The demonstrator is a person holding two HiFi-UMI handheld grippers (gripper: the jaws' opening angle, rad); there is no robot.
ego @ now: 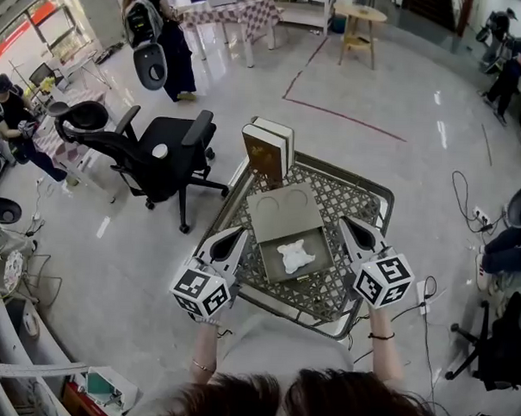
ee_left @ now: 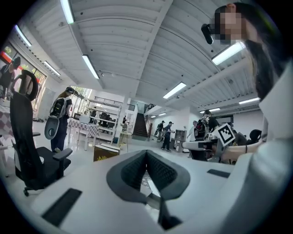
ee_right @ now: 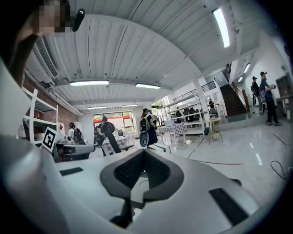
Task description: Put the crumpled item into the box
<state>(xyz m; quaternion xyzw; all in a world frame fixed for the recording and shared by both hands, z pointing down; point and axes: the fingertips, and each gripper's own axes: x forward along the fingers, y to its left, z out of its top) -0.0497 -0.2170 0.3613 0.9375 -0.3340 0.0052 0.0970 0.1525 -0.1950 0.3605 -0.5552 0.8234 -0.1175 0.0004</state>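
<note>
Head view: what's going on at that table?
A person holds a gripper in each hand over a lattice-top table. The open box sits between them, and the white crumpled item already lies inside it. The left gripper and right gripper both have their jaws together with nothing in them, flanking the box without touching it. Two books stand at the table's far edge.
</note>
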